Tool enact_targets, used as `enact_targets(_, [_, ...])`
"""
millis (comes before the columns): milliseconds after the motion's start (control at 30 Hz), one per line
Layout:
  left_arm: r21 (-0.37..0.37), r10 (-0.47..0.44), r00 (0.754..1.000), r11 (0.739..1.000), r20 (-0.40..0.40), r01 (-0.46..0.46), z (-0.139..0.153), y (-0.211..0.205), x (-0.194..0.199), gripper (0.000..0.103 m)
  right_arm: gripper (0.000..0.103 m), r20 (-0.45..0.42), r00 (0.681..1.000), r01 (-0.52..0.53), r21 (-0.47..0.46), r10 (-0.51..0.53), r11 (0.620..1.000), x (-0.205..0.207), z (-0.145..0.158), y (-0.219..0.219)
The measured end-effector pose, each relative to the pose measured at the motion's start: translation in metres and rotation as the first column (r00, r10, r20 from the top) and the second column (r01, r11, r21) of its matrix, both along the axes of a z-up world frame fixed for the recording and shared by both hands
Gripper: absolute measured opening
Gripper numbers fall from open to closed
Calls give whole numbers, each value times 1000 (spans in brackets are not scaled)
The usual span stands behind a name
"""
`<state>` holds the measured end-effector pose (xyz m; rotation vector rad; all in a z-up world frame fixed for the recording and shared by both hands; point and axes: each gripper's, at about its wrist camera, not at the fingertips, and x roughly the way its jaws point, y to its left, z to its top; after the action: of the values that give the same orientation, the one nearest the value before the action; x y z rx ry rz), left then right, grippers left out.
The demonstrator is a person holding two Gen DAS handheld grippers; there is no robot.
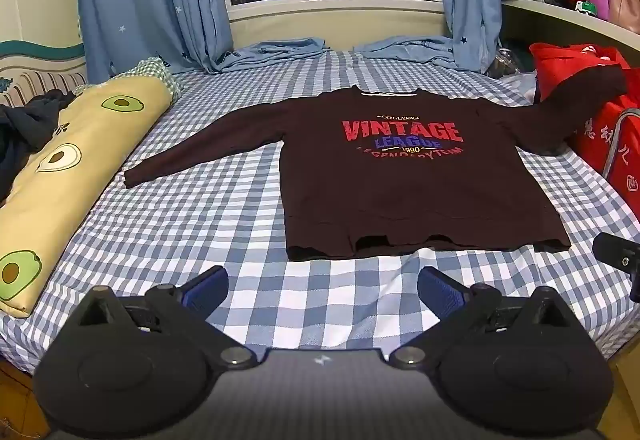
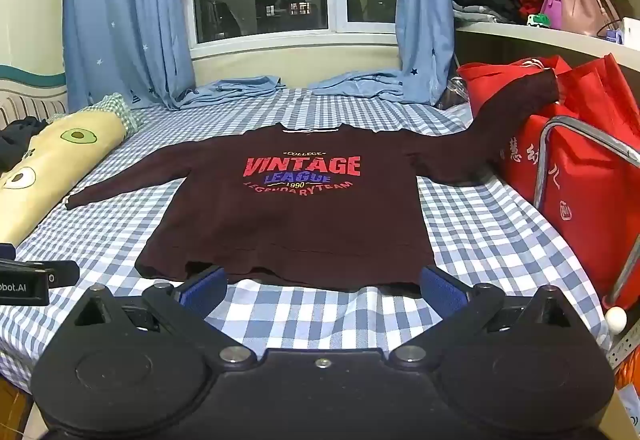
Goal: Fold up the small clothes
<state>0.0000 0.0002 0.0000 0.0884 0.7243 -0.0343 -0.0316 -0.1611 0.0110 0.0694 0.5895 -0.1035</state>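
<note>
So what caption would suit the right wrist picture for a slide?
Open right tool poised at the hem of a dark maroon "VINTAGE LEAGUE" sweatshirt spread flat on a blue-and-white checked bedsheet.

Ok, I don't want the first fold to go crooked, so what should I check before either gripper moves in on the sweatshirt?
1. Sweatshirt spread flat, print up: ok.
2. Left sleeve lying flat on the bed sheet: ok.
3. Right sleeve flat too: not ok, it is draped up over the red bag.
4. Left gripper open and empty: ok.
5. Right gripper open and empty: ok.
6. Hem straight: not ok, its near edge is rumpled.
</note>
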Motion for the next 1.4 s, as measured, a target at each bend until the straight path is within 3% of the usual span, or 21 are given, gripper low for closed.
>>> enact_targets(1400, [17,28,999,999,-46,-27,-9,-4,9,102,103,-22,1000,13,30,-12,999,9,-3,-10])
